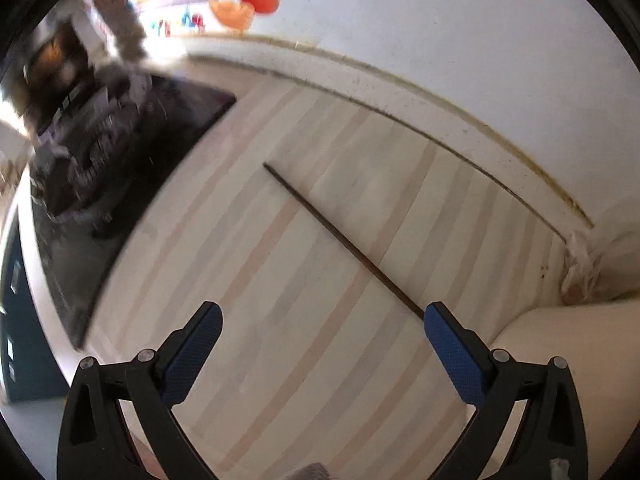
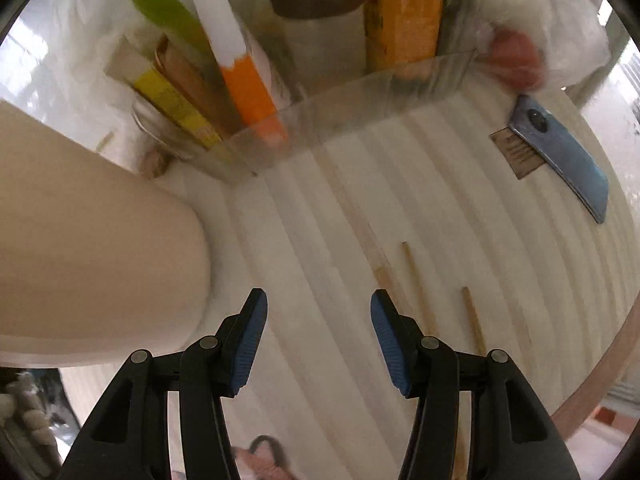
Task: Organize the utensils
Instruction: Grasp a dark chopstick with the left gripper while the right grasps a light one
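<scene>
A cream holder (image 2: 100, 240) stands left of the right gripper (image 2: 318, 332); wooden chopsticks (image 2: 416, 280) lie right. Only the left gripper (image 1: 322, 332) sees the dark chopstick (image 1: 340, 240). Both gape, empty.

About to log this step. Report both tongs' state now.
Left tongs: open, empty; dark chopstick lies ahead.
Right tongs: open, empty; pale chopsticks lie beside them.

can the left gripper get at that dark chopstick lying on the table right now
Probably yes. The left gripper is open, and the dark chopstick lies bare on the striped table just ahead, its near end beside the right-hand finger. Nothing blocks it.
</scene>
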A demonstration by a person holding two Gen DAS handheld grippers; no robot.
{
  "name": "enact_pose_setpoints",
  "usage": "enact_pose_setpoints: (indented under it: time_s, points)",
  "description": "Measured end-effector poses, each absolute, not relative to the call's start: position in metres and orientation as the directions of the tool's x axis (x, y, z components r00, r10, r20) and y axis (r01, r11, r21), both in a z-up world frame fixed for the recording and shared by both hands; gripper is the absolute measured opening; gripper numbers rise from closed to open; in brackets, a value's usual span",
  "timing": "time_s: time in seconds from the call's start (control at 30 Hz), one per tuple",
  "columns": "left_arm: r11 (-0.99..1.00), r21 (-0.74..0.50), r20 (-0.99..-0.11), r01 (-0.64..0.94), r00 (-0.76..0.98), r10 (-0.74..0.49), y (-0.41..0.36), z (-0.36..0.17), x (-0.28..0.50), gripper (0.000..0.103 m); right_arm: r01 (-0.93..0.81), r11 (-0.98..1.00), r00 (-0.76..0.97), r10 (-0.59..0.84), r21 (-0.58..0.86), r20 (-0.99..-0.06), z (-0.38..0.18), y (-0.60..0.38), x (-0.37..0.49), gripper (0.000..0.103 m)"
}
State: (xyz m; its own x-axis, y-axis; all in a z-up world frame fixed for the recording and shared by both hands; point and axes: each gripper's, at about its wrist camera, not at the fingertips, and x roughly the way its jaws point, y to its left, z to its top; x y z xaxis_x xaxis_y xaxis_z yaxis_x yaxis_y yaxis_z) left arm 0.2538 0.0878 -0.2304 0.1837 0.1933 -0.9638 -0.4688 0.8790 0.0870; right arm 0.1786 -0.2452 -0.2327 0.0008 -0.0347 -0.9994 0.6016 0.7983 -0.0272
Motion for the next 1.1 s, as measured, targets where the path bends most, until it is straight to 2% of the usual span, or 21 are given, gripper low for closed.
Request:
enact_pose_setpoints:
  time_s: [0.1,0.2,0.33,0.4,0.47,0.5,0.63,0.8,0.87,0.9,0.93,1.0,1.1]
  points:
    - [0.908,0.142,-0.916,-0.394,0.296,0.271,0.071,-0.195,0.243,0.103,0.584,0.812,0.142,-0.085,0.014,-0.986,-0.181,-0.24,0.186,0.056]
    - [0.931,0.159,-0.881,-0.329,0.379,0.284,0.059,-0.166,0.232,0.103,0.487,0.873,0.284,-0.123,0.033,-0.951,-0.127,-0.223,0.208,0.056]
    - [0.927,0.024,-0.934,-0.375,0.322,0.154,0.08,-0.179,0.236,0.103,0.448,0.893,0.304,-0.117,0.034,-0.945,-0.112,-0.213,0.223,0.056]
    - [0.894,-0.066,-0.961,-0.443,0.271,0.063,0.094,-0.2,0.244,0.103,0.489,0.872,0.261,-0.122,0.023,-0.958,-0.13,-0.218,0.223,0.056]
    - [0.855,-0.105,-0.979,-0.508,0.202,0.0,0.099,-0.229,0.255,0.101,0.56,0.828,0.211,-0.153,-0.009,-0.965,-0.153,-0.229,0.22,0.056]
    - [0.844,-0.104,-0.984,-0.527,0.176,-0.012,0.1,-0.24,0.26,0.094,0.587,0.81,0.188,-0.153,-0.014,-0.97,-0.165,-0.231,0.218,0.056]
    - [0.793,-0.09,-0.996,-0.603,0.074,-0.057,0.107,-0.284,0.281,0.077,0.682,0.728,0.079,-0.161,-0.064,-0.984,-0.211,-0.246,0.206,0.056]
    - [0.802,0.025,-1.0,-0.597,-0.027,0.011,0.109,-0.314,0.302,0.069,0.717,0.687,0.019,-0.185,-0.116,-0.982,-0.239,-0.25,0.197,0.056]
    - [0.815,0.039,-0.999,-0.579,-0.002,0.046,0.107,-0.312,0.305,0.064,0.729,0.674,0.01,-0.188,-0.122,-0.982,-0.245,-0.249,0.193,0.056]
    - [0.827,0.037,-0.998,-0.561,0.014,0.054,0.104,-0.31,0.307,0.055,0.73,0.672,0.004,-0.189,-0.126,-0.982,-0.248,-0.249,0.191,0.056]
    - [0.844,0.033,-0.998,-0.535,0.029,0.058,0.1,-0.307,0.308,0.039,0.729,0.672,-0.002,-0.19,-0.131,-0.982,-0.252,-0.249,0.189,0.056]
    - [0.88,0.047,-0.996,-0.472,0.044,0.077,0.089,-0.303,0.309,0.015,0.724,0.675,-0.011,-0.192,-0.14,-0.981,-0.254,-0.247,0.185,0.056]
    - [0.911,0.068,-0.993,-0.406,0.057,0.099,0.079,-0.3,0.299,0.011,0.718,0.68,-0.026,-0.188,-0.149,-0.982,-0.252,-0.243,0.181,0.056]
